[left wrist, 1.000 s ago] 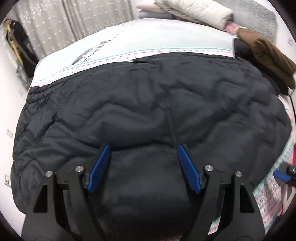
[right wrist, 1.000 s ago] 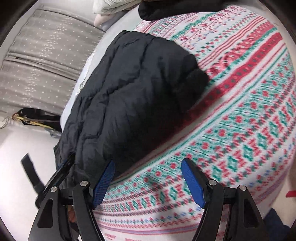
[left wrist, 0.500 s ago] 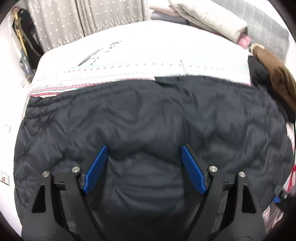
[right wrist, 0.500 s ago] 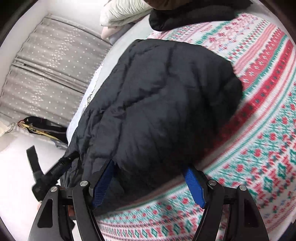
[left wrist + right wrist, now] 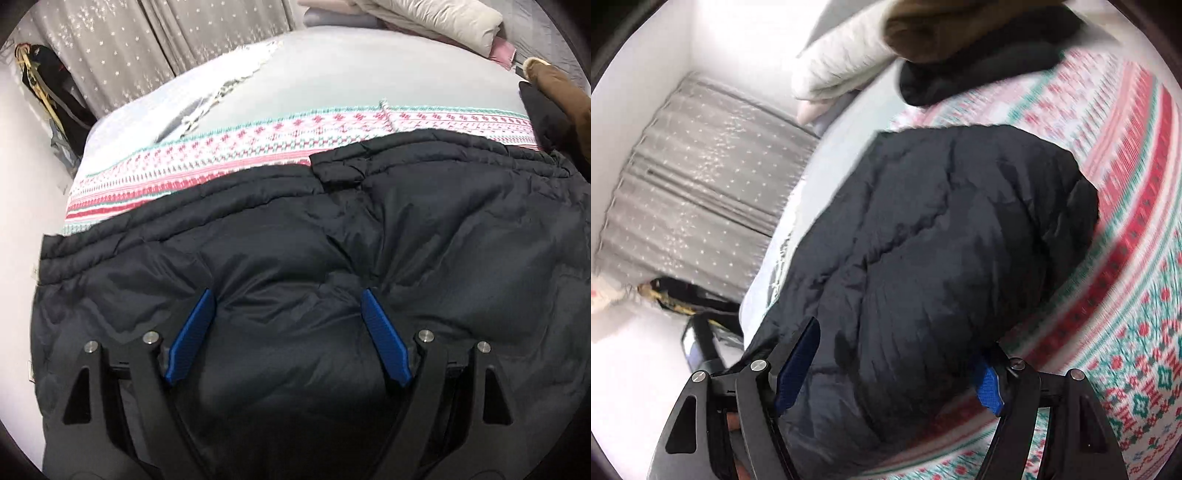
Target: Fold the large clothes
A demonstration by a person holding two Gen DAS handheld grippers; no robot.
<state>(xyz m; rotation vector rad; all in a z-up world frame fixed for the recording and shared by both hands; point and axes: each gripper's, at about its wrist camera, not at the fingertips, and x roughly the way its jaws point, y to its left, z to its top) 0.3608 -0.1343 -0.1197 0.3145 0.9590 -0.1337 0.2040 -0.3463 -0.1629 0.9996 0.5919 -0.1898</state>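
Observation:
A large black puffer jacket (image 5: 332,240) lies spread on a bed with a red, green and white patterned blanket (image 5: 221,162). My left gripper (image 5: 286,306) is open, its blue fingers pressed onto the jacket's near part, with padded fabric bulging between them. In the right wrist view the jacket (image 5: 942,240) is a bulky mound on the blanket (image 5: 1126,258). My right gripper (image 5: 897,347) is open at the jacket's near end. The fabric fills the gap and hides most of the right blue finger (image 5: 988,386).
Folded pale bedding (image 5: 424,14), a brown garment (image 5: 557,92) and a black one (image 5: 979,70) lie at the bed's far right. A grey dotted curtain (image 5: 147,40) hangs behind. A dark bag (image 5: 48,85) stands on the floor to the left of the bed.
My right gripper has moved from the bare blanket onto the jacket's end, which now sits between its fingers. My left gripper has pulled back, so more blanket shows beyond the jacket.

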